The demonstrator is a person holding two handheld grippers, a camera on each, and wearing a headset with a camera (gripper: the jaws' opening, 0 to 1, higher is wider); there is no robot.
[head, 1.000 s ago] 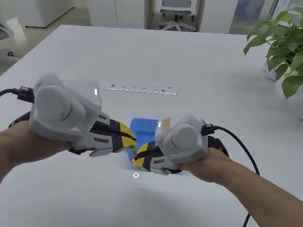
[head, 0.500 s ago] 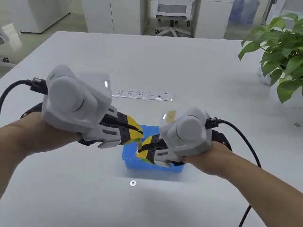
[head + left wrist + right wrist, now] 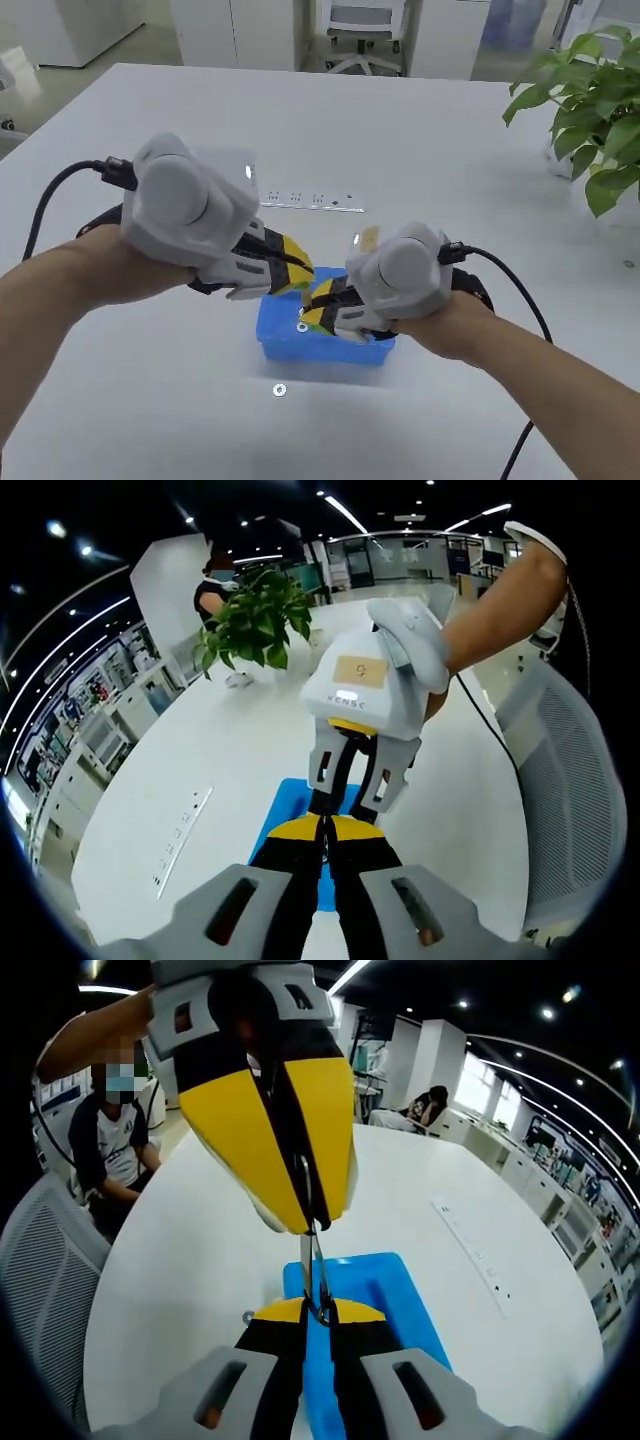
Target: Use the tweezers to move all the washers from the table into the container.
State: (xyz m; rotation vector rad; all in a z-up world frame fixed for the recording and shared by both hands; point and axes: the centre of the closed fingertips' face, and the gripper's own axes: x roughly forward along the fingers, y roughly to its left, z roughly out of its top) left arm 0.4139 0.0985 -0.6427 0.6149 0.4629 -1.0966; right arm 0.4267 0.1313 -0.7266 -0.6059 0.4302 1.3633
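holding tweezers (image 3: 312, 1250): we see two thin, bright steel blades lying close together. they run from the tip of the left gripper down to the tip of the right gripper, above the container.
left gripper (image 3: 300, 272): a bulky white moulded shell with black-and-yellow wedge-shaped jaws. the jaws are pressed together, and in the right gripper view the upper end of the tweezers is caught in the seam between them.
right gripper (image 3: 313, 313): a rounded white shell with yellow-tipped jaws like the left one, and a black cable at its back. its jaws are closed up with the lower end of the tweezers between them. a small curved bit of metal sits at that spot, and we cannot tell whether it is a washer.
container (image 3: 290, 346): a shallow rectangular tray of blue plastic with rounded corners. it sits on the table right under both gripper tips.
washer (image 3: 279, 389): a small flat metal ring on the table, just on our side of the container and not touching it.
table (image 3: 450, 150): a smooth, matte white top.
power strip (image 3: 305, 200): a long, flat white bar with a row of sockets, beyond the container.
potted plant (image 3: 590, 90): broad green leaves at the table's far right edge.
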